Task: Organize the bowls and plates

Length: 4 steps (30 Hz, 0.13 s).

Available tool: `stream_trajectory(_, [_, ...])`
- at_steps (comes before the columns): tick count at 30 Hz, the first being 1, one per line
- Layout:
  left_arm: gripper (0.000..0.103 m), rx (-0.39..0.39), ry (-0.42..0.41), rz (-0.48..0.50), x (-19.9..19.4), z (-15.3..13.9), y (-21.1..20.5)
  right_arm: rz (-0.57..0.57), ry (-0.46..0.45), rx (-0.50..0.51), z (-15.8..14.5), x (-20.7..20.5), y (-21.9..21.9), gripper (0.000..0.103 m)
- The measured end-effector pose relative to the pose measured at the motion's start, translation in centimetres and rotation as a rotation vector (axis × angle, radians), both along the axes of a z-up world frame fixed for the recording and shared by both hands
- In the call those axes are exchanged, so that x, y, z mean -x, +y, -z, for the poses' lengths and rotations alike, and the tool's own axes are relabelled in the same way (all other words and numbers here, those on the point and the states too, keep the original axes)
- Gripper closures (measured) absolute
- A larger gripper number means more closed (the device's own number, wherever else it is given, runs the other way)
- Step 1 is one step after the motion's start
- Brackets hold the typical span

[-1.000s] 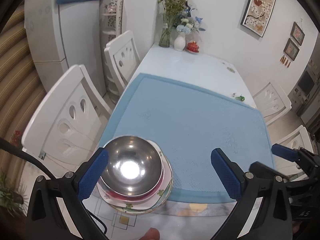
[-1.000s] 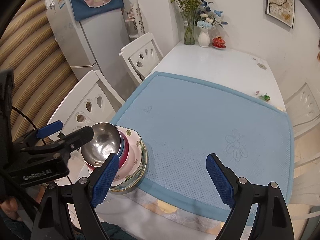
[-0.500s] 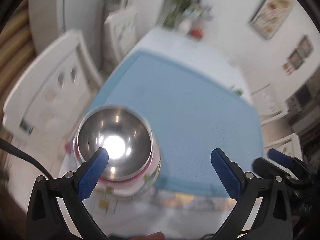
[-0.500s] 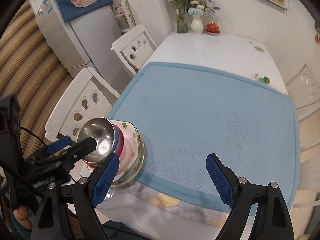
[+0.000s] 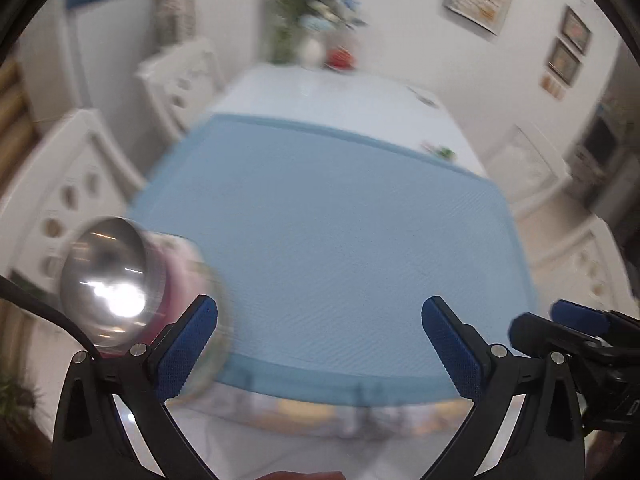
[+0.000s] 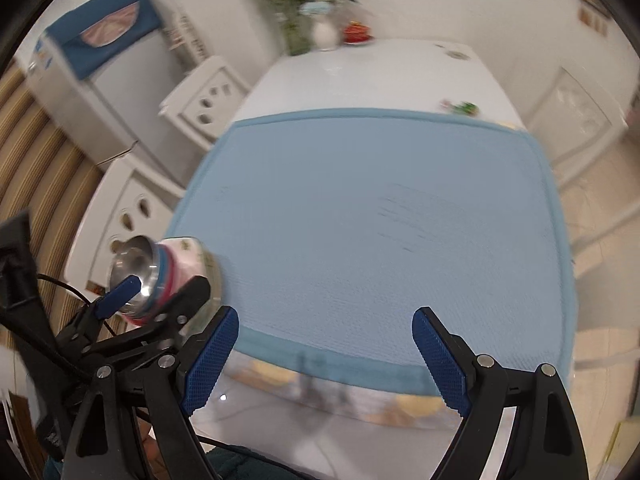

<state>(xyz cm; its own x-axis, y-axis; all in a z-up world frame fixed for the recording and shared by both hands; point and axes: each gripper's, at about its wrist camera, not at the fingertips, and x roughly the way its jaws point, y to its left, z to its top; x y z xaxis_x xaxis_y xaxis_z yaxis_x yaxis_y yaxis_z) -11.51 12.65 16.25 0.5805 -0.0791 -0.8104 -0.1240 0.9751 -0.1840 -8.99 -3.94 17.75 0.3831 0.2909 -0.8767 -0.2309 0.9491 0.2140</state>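
A steel bowl is sitting on top of a stack of bowls and plates at the blue mat's near left corner; blur is hiding the lower pieces. White chairs are flanking it. The left gripper and right gripper are tilting downward, jaws apart and empty.

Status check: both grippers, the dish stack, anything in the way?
Left gripper open, empty. Right gripper open, empty. Steel bowl tops the stack of dishes at the blue mat's near-left corner. Mat bare; nothing blocking.
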Motion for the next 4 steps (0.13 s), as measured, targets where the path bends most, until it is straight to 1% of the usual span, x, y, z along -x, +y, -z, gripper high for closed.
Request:
stream_trajectory(2, [0.001, -0.004, 0.031, 0.024, -0.8, 0.9, -1.8, 0.030, 0.014, 0.007, 0.4, 0.0, -2.4, 0.016])
stream_trajectory(4, [0.001, -0.028, 0.076, 0.035, -2.1, 2.5, -3.9, 0.061, 0.024, 0.016, 0.8, 0.1, -4.8, 0.016])
